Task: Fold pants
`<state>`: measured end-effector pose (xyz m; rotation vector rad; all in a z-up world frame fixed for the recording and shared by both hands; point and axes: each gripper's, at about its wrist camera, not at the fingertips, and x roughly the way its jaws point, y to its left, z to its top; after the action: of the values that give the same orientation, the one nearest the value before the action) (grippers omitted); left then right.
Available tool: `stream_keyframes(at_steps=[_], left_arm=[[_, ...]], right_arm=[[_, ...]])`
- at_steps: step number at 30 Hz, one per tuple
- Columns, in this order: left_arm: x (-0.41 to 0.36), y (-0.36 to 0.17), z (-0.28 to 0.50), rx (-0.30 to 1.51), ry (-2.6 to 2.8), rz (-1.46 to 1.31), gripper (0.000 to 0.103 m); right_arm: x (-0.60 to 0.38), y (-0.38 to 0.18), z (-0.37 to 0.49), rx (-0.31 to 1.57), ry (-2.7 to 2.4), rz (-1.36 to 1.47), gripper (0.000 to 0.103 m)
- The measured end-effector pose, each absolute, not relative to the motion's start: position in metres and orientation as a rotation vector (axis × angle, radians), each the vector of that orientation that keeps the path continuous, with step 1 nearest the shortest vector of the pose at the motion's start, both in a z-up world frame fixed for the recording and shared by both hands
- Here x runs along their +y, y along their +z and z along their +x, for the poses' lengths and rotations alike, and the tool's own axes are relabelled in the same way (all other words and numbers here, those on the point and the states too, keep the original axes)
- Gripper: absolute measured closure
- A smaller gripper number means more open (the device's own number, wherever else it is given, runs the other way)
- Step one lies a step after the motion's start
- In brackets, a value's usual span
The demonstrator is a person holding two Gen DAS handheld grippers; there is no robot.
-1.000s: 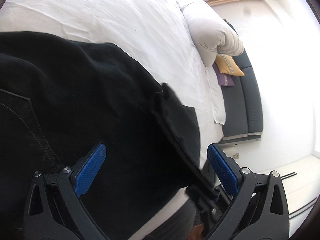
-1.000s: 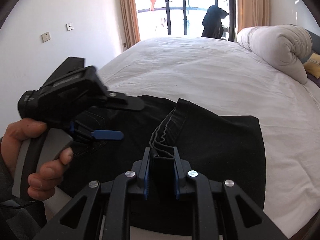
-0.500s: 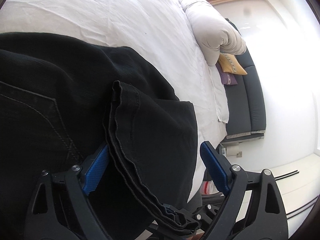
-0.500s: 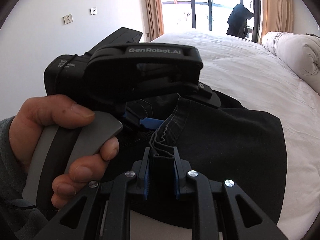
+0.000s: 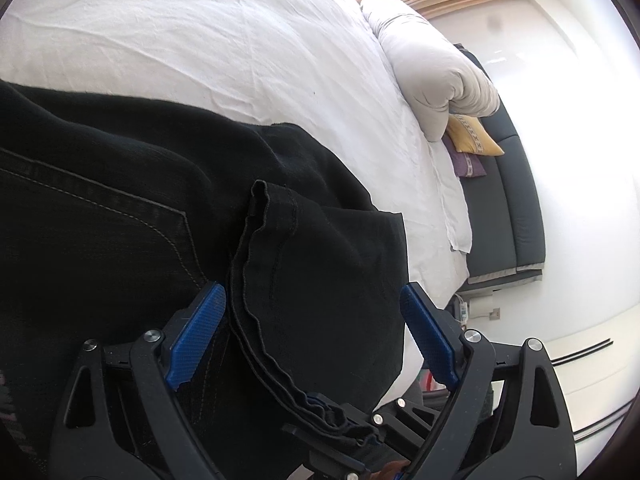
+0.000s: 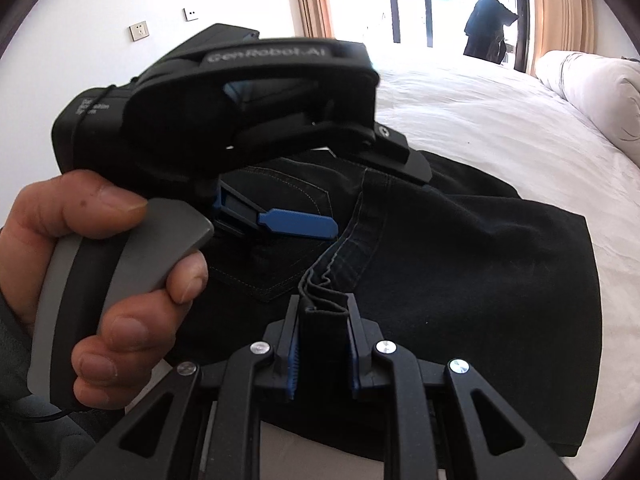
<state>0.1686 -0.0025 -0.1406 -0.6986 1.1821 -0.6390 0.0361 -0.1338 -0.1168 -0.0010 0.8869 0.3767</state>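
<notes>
Black jeans are spread, partly folded, at the near edge of the bed, over its white sheet. A bunched stack of hem layers is clamped between the narrow jaws of the right gripper. The left gripper, gripped by a hand, is held over the jeans with its jaws wide; fabric is seen between the blue pads, which are not pressed on it. A rolled white duvet is seen along the bed's far edge.

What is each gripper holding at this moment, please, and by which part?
The right gripper pinches the black pants by their bunched hem edge; the left gripper is open, holding nothing.
</notes>
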Motion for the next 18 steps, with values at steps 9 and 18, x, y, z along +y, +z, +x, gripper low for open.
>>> stream_keyframes(at_steps=[9, 18], left_arm=[[0.01, -0.131, 0.165, 1.149, -0.581, -0.665, 0.014], [-0.014, -0.112, 0.171, 1.12, -0.62, -0.615, 0.014]], right_arm=[[-0.139, -0.142, 0.057, 0.966, 0.402, 0.009, 0.077], [-0.151, -0.151, 0.049, 0.962, 0.491, 0.044, 0.064]])
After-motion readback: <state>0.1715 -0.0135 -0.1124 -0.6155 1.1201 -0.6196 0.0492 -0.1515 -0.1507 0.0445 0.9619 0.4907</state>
